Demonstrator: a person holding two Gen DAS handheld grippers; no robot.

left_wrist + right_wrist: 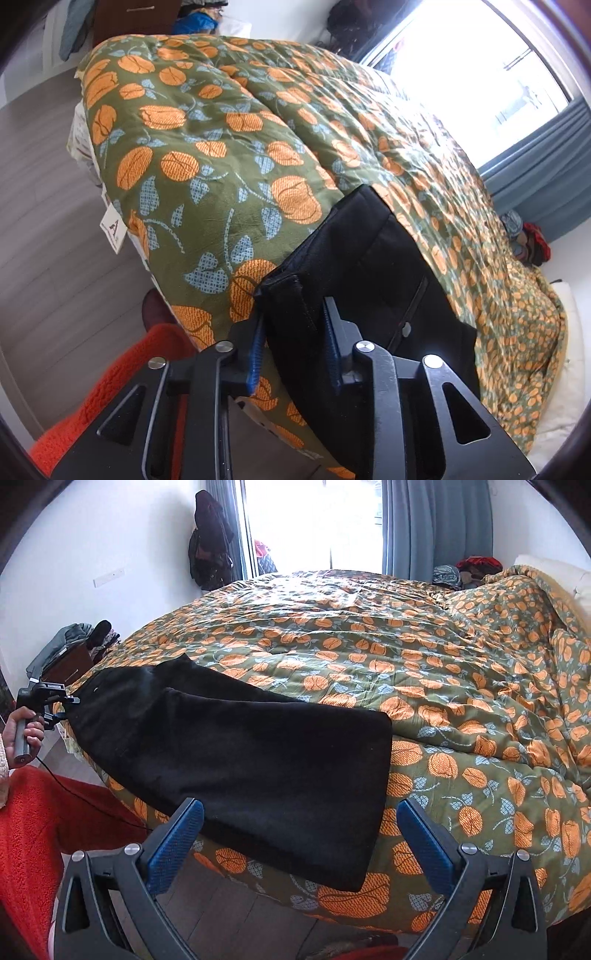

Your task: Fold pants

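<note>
Pants made of soft black cloth (236,753) lie flat on the big bed, on a green blanket with orange flowers and pale blue leaves (424,672). They sit at the near edge of the bed, and their long side hangs a little over it. One leg is laid on top of the other, so the pants look like one wide black strip.

At the waist end, the left claw with blue pads (295,325) is pinched shut on a thick fold of the black cloth. In the right wrist view, this claw shows far off on the left, and a hand (26,727) holds its grey handle.

The right claw with blue pads (299,823) is spread wide and grips nothing. It hangs just in front of the leg end of the pants, with one finger on each side of the cloth and no touch that I can see.

I count one pair of pants, two claws and one blanket. I see no boxes or baskets.

Fuzzy red cloth (40,819) fills the low left corner, beside a grey wood floor (40,177). Blue curtains (439,528) hang by a bright window (314,520).
</note>
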